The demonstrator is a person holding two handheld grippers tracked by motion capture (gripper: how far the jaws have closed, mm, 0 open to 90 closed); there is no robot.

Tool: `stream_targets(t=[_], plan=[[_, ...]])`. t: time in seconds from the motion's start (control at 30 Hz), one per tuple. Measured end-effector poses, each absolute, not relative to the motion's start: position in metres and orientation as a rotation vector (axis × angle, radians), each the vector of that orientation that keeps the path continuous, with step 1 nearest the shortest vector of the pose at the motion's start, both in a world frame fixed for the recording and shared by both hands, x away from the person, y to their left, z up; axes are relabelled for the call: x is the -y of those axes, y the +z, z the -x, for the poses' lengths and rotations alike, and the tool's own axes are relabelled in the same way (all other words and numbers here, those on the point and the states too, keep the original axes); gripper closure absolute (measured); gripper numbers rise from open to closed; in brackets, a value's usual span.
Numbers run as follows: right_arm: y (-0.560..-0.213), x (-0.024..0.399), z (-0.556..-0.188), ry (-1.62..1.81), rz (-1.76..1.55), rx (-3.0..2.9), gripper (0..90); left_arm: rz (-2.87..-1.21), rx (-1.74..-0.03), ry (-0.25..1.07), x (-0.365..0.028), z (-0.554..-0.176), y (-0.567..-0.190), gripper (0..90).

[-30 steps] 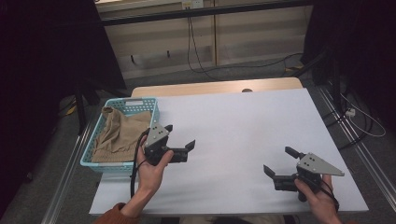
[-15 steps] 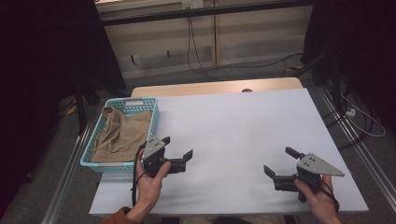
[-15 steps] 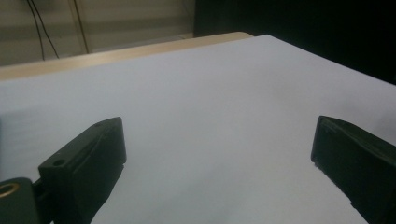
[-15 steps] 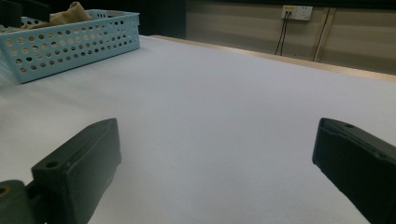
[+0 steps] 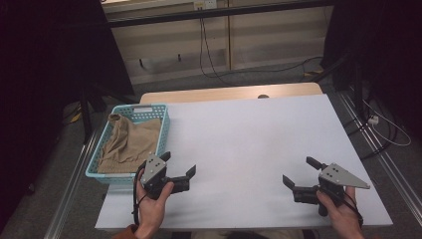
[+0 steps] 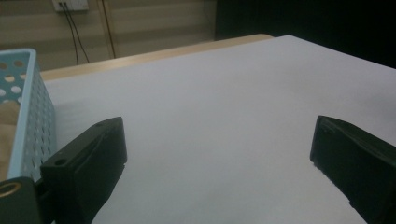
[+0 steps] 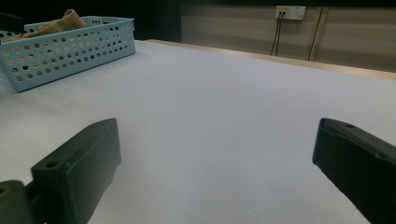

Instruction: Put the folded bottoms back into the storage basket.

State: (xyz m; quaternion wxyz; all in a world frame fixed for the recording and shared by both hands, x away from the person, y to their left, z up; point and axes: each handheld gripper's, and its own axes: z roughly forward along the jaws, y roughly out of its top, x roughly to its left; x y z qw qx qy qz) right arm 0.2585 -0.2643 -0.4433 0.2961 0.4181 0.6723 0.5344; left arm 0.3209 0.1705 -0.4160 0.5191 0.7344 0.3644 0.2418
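Observation:
A light blue perforated basket point(image 5: 164, 130) stands at the table's left edge with a tan cloth point(image 5: 127, 143) bunched inside it. Just in front of the basket's near right corner, my left gripper point(image 5: 180, 163) is held open over the white table point(image 5: 249, 134), with nothing between its jaws. In the left gripper view the basket wall point(image 6: 25, 116) stands close on the left of the open left gripper point(image 6: 219, 158). My right gripper point(image 5: 298, 170) is open and empty near the front right of the table. In the right gripper view the right gripper point(image 7: 215, 158) faces the far-off basket point(image 7: 65, 46) and cloth point(image 7: 63, 21).
A tan wooden strip point(image 5: 234, 93) runs along the table's far edge. Behind it are a panelled wall with a power socket point(image 7: 289, 11) and cables point(image 5: 209, 55) on the floor. Metal rails point(image 5: 74, 174) run along both sides of the table.
My left gripper has drawn back toward the table's near edge, staying open. The right gripper has not moved.

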Motion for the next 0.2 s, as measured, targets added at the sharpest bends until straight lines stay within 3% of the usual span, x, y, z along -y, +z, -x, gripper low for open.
stream_targets(t=[0.2], plan=[[-0.4432,0.2645,-0.2588,1.419,-1.108,-1.788,1.0,-1.807,-0.858,0.560,-0.1656,-0.3260,-0.4219,3.9]])
